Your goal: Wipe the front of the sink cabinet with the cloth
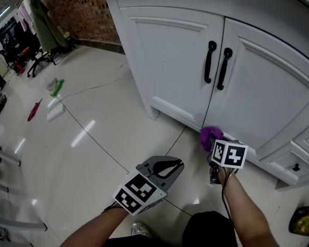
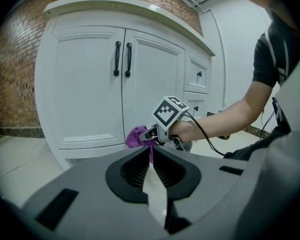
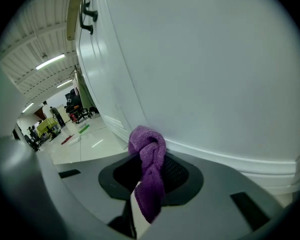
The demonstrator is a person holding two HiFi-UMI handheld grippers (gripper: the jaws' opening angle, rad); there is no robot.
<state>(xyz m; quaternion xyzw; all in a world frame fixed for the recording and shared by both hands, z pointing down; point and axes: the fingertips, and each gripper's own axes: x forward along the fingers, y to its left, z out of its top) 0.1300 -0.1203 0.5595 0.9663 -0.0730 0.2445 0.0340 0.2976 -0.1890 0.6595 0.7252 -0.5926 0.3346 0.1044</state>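
The white sink cabinet (image 1: 180, 71) has two doors with black handles (image 1: 217, 66). My right gripper (image 1: 212, 147) is shut on a purple cloth (image 1: 210, 136) low down, at the bottom rail of the right door. In the right gripper view the cloth (image 3: 148, 159) bunches out of the shut jaws of the right gripper (image 3: 147, 156), close to the white door panel (image 3: 215, 74); whether it touches is unclear. My left gripper (image 1: 174, 164) hangs over the floor to the left, shut and holding nothing. From the left gripper (image 2: 151, 151) I see the cloth (image 2: 136, 136) in front of the cabinet.
White glossy tile floor (image 1: 92, 138) spreads left of the cabinet. A green bottle (image 1: 56, 86), a red item (image 1: 34, 109) and a white item (image 1: 55, 111) lie on it. Drawers with a black knob (image 1: 296, 166) stand right of the doors. A brick wall (image 1: 82, 9) runs behind.
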